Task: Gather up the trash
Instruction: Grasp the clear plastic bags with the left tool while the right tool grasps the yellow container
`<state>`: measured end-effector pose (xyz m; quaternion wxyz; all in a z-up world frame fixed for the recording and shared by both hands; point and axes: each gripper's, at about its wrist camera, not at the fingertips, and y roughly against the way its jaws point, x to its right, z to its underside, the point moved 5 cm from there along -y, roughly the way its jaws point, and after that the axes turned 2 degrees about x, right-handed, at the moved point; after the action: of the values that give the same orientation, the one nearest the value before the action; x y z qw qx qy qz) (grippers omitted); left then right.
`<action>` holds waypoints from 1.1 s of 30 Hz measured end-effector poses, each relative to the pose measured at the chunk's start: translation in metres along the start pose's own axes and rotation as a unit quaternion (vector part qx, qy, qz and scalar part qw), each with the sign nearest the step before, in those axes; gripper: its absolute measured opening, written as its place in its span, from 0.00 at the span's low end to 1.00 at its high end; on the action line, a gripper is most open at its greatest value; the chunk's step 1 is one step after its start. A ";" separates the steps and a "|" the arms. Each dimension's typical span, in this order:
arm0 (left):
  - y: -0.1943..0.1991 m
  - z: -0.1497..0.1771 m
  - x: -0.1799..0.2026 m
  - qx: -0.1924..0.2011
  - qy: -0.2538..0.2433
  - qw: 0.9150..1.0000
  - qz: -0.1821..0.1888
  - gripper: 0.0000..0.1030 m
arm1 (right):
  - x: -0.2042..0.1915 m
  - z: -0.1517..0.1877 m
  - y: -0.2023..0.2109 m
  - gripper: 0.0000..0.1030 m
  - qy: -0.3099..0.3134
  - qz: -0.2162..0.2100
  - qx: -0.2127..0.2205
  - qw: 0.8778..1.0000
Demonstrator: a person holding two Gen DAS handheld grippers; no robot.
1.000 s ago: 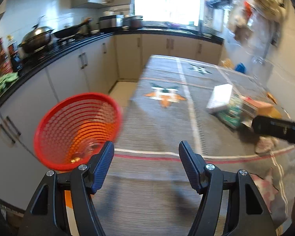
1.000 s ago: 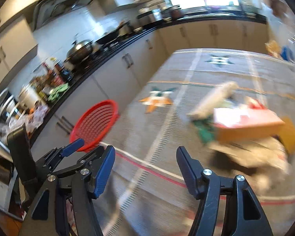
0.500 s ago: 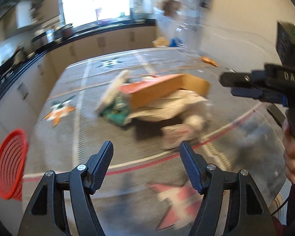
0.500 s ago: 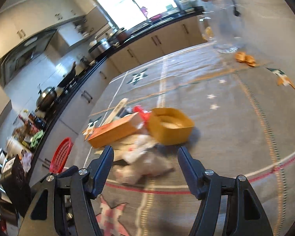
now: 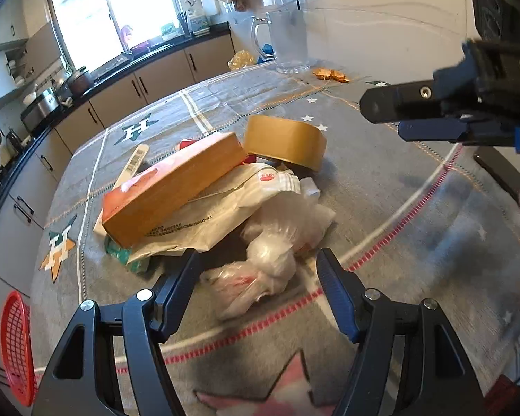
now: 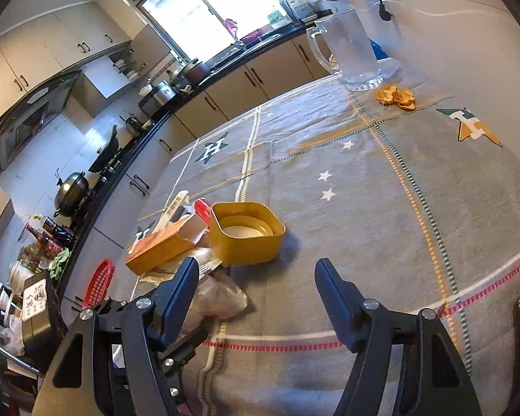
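On grey patterned tablecloth (image 5: 381, 187), near edge: left gripper (image 5: 256, 270), black two-finger claw, jaws apart and closing, nothing pressed by pads. Crumpled clear plastic bag with red print (image 5: 253, 277) sits in the gap between the fingers, not gripped. Just behind it, more bunched clear plastic film (image 5: 287, 222), touching. Behind that, flat white paper mailer pouch with printed text and red round logo (image 5: 218, 208), lying under long tan cardboard box with red-pink top face (image 5: 170, 187), box tilted, resting on pouch. Green wrapper scrap (image 5: 118, 253) poking from under pouch, left side. White barcode strip (image 5: 135, 163) beside box, far left side. Yellow square plastic container (image 5: 284, 142) at far end of pile, touching box end; tipped on its side in left view. Right gripper (image 6: 256, 294), black claw, jaws apart and opening, nothing between pads; plastic bag just beside its left finger. Seen in left view at upper right, well above the cloth, apart from pile. Red mesh plastic basket (image 5: 15, 343) past left table edge, well apart from pile. Farther back on cloth: orange peel pieces (image 6: 395, 97), then clear glass pitcher (image 6: 350, 52) just beyond. Farthest: kitchen counter with dark top (image 6: 176, 104), black wok (image 6: 71, 187), bright window (image 6: 211, 3).
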<state>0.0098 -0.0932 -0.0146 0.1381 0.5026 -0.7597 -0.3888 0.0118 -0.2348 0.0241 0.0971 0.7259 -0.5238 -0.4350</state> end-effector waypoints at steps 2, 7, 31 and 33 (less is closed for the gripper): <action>-0.006 -0.002 0.000 -0.004 0.007 1.000 0.001 0.41 | 0.001 -0.005 -0.004 0.72 0.000 0.003 -0.003 1.000; -0.009 0.002 -0.006 -0.012 0.026 1.000 0.011 0.32 | -0.007 -0.022 -0.015 0.72 0.024 0.011 -0.007 1.000; 0.038 0.050 -0.042 0.007 0.103 0.995 0.015 0.31 | -0.054 0.001 -0.063 0.06 0.151 0.013 -0.043 0.988; 0.042 0.051 -0.042 0.011 0.105 0.994 0.011 0.31 | -0.058 0.007 -0.049 0.06 0.161 0.015 -0.031 0.986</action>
<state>-0.0297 -0.0252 -0.0101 0.2160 0.5341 -0.7504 -0.3241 0.0351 -0.1622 0.0213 0.2093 0.7750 -0.4988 -0.3267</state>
